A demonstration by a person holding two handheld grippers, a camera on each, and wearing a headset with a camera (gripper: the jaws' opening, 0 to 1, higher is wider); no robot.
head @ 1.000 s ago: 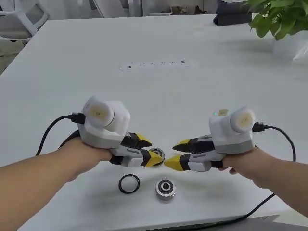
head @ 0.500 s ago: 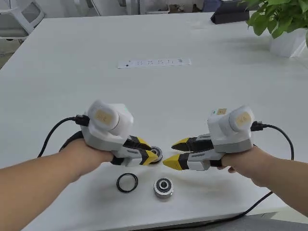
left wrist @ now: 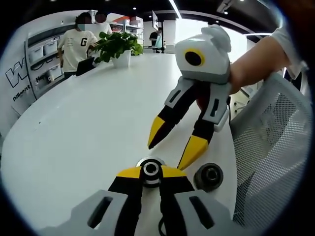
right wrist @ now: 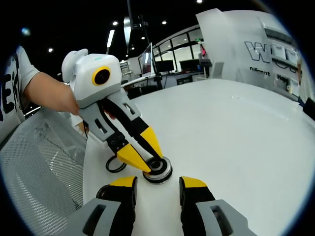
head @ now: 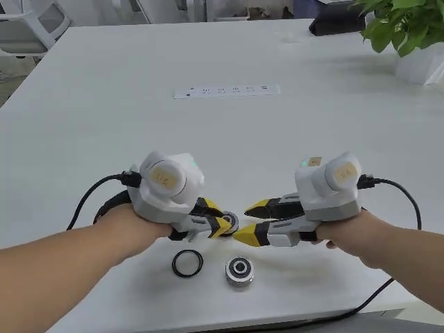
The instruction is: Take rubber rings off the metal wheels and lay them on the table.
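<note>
The left gripper (head: 219,225) has its jaws pressed together on a metal wheel (right wrist: 158,170), low at the near edge of the white table (head: 229,139). The right gripper (head: 243,222) points at that wheel from its right with jaws spread, its tips just beside the wheel. Nearer the person than the clamped wheel, a loose black rubber ring (head: 174,264) lies flat to its left, and a second wheel (head: 239,270) lies just beside the ring

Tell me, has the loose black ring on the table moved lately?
No. The rubber ring lies beside the loose metal wheel with the same gap as earlier.
</note>
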